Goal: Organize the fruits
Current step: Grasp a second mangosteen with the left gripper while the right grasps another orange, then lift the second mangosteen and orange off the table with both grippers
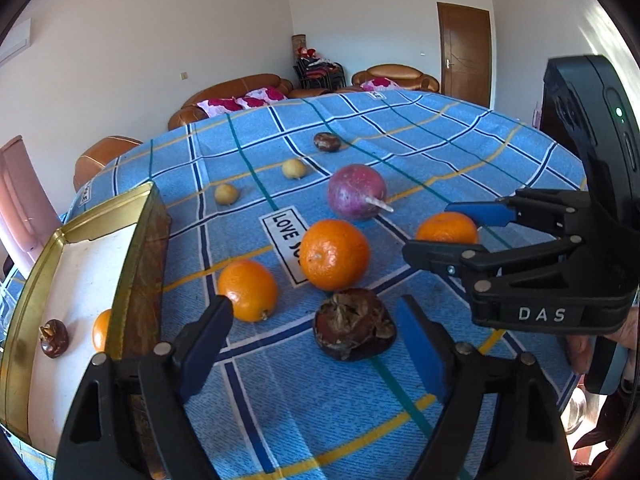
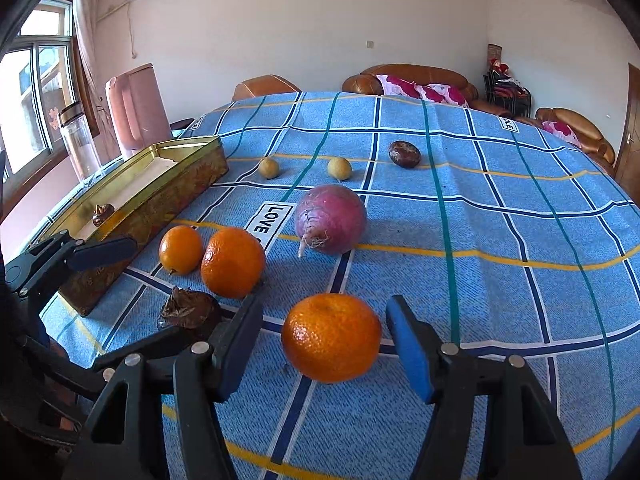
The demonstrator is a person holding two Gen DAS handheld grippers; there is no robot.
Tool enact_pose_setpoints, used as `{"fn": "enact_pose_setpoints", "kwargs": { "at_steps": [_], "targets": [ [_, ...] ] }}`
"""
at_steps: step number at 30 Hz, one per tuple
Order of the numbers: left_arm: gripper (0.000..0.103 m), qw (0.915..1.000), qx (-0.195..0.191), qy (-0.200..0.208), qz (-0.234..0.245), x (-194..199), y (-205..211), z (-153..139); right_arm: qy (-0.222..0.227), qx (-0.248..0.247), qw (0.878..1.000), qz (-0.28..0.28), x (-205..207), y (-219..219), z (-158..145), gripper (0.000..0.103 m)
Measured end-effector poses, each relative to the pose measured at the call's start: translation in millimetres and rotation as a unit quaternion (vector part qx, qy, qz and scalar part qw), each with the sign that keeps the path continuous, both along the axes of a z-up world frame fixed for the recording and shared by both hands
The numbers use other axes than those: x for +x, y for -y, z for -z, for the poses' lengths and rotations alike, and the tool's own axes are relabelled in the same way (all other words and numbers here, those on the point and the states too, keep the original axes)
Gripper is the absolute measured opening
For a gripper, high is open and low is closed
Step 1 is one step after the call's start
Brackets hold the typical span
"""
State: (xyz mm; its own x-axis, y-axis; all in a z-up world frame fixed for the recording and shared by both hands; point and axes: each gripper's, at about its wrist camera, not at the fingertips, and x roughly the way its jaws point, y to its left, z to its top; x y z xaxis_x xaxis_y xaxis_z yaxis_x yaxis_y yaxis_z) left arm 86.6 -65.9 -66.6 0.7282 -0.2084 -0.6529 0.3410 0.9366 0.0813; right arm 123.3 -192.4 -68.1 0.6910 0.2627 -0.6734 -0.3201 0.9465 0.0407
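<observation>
left gripper [image 1: 316, 344] gaping wide, straddling brown fruit [image 1: 354, 324], holding nothing | right gripper [image 2: 324, 340] likewise flanking orange [image 2: 331, 337], lining up grabs | tin [image 1: 72, 236] waiting left, 2 fruits inside

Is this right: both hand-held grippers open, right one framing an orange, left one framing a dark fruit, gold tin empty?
Not quite: the gold tin isn't empty. The left wrist view shows a small dark fruit and an orange inside. The rest holds: right hand-held gripper open around an orange, left hand-held gripper open around the dark fruit.
</observation>
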Motion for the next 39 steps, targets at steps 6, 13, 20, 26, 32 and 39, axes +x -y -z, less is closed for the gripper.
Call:
{"fn": "enact_pose_setpoints", "kwargs": {
  "at_steps": [6, 13, 20, 26, 32, 39],
  "targets": [
    [0.074, 0.9983, -0.03, -0.045, 0.023, 11, -4, 6, -0.023, 0.0, 1.0, -0.021, 5, -3, 4, 0.056],
    [0.06, 0.9976, -0.018, -0.058, 0.035, 12, 2, 10, -0.026, -0.028, 0.999, -0.029, 5, -12, 7, 0.051],
    [0.048, 0.9982, -0.028, -0.045, 0.028, 9, -3, 9, -0.013, -0.033, 0.999, -0.036, 0, -14, 5, 0.05],
    [0.048, 0.9987, -0.044, -0.017, 0.019, 4, -10, 4, 0.005, -0.028, 0.999, -0.04, -5, -14, 1, 0.05],
    [0.048, 0.9985, -0.051, 0.017, 0.011, -4, -15, -1, 0.02, -0.017, 0.998, -0.048, -9, -12, -1, 0.05],
    [0.048, 0.9972, -0.059, 0.046, 0.0, -11, -19, -6, 0.039, -0.008, 0.998, -0.055, -13, -11, -4, 0.05]
  ]
}}
